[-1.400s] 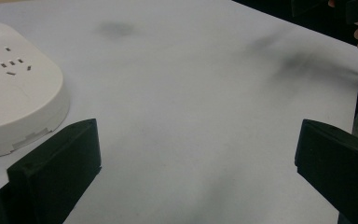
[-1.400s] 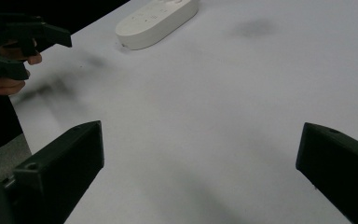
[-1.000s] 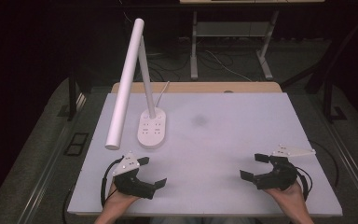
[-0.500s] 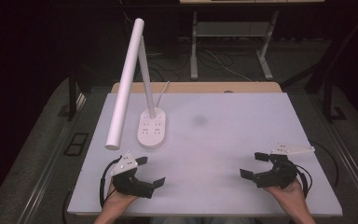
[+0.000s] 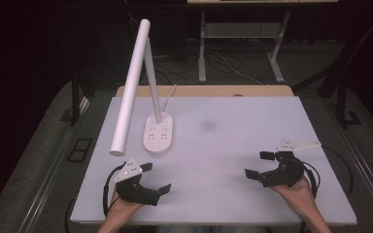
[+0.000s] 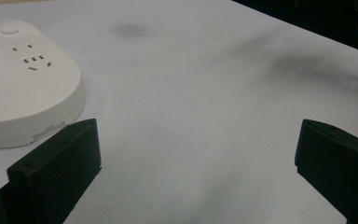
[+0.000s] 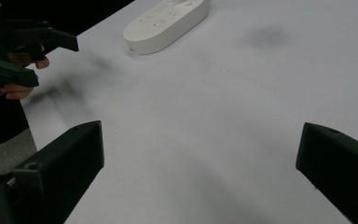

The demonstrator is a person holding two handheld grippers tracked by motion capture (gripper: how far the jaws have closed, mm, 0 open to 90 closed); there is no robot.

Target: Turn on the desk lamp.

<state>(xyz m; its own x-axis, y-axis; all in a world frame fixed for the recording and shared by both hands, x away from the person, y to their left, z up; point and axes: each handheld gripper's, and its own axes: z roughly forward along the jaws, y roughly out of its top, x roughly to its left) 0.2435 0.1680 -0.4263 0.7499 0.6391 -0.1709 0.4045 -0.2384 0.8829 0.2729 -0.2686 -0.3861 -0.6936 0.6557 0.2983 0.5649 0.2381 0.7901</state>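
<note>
While the white lamp (image 5: 141, 82) stood untouched at the desk's (image 5: 233, 145) far left, its base (image 5: 158, 135) just ahead of the left gripper (image 5: 151, 178), jaws wide and empty; right gripper (image 5: 261, 165) well apart, near front edge, jaws equally wide. Judged: work not begun, reach and grasp remaining

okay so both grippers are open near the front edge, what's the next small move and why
Probably ease the left gripper forward toward the white oval lamp base with sockets. It is the nearer one, its fingers stand wide apart and hold nothing, and the base lies just ahead to its left. The right gripper is farther away.
</note>
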